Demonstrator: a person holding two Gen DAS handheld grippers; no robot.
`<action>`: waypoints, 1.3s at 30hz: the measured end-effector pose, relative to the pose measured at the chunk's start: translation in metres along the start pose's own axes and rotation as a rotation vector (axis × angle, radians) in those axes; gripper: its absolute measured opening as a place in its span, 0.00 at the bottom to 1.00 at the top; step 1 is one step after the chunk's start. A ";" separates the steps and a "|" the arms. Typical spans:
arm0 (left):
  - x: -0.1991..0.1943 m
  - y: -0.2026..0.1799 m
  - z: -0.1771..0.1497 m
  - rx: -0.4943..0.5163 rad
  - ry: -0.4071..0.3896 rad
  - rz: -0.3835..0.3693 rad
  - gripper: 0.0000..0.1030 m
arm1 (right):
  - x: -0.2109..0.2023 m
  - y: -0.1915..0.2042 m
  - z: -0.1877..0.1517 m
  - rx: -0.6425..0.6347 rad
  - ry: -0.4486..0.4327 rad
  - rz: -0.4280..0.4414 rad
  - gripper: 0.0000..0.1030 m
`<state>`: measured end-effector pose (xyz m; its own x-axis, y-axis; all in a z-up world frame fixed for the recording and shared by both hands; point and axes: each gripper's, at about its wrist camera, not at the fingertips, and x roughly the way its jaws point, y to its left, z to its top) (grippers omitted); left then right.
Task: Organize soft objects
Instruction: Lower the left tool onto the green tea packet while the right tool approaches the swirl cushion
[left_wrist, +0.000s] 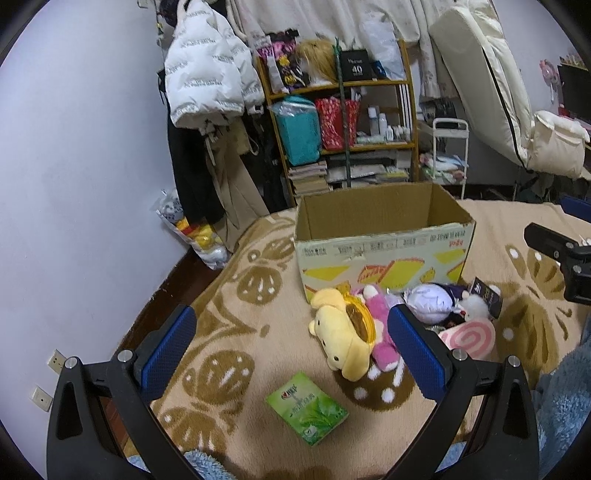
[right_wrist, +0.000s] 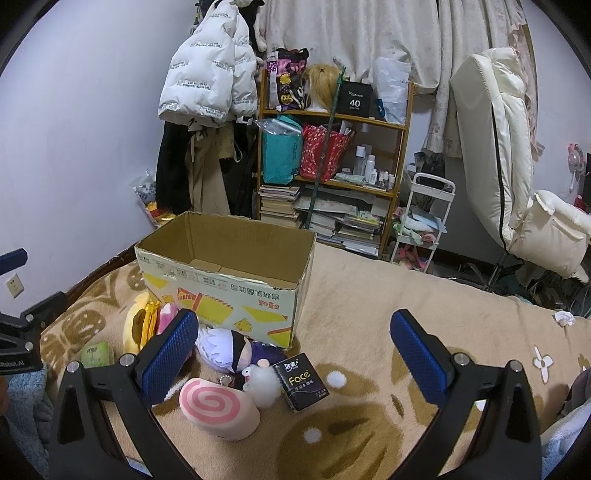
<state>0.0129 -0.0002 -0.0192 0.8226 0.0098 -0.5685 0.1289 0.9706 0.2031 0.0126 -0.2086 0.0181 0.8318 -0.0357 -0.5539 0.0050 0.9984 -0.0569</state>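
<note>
Fingers of both grippers, left gripper (left_wrist: 291, 332) and right gripper (right_wrist: 293, 332), spread wide, holding nothing.
Yellow plush (left_wrist: 341, 332), pink swirl plush (right_wrist: 218, 408) and possibly a doll (right_wrist: 229, 349) crowd before the empty cardboard box (right_wrist: 229, 273).

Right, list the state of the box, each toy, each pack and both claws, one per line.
Printed cardboard box: open, empty.
Yellow plush dog: lying outside the box.
Pink swirl-roll plush: on its side.
Lavender-haired plush doll: lying down.
Green tissue pack: flat.
Black tissue pack: flat.
Left claw: open.
Right claw: open.
</note>
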 end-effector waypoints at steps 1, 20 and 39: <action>0.001 0.001 0.000 0.001 0.007 0.000 0.99 | 0.001 -0.001 0.000 0.004 0.005 0.005 1.00; 0.071 0.016 -0.007 -0.070 0.300 -0.042 0.99 | 0.054 0.007 -0.001 0.034 0.246 0.128 1.00; 0.130 0.003 -0.045 -0.042 0.598 -0.093 0.99 | 0.092 0.043 -0.025 -0.087 0.450 0.203 1.00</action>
<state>0.0954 0.0147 -0.1283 0.3537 0.0460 -0.9342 0.1537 0.9824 0.1066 0.0757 -0.1698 -0.0566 0.4896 0.1237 -0.8631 -0.1944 0.9805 0.0302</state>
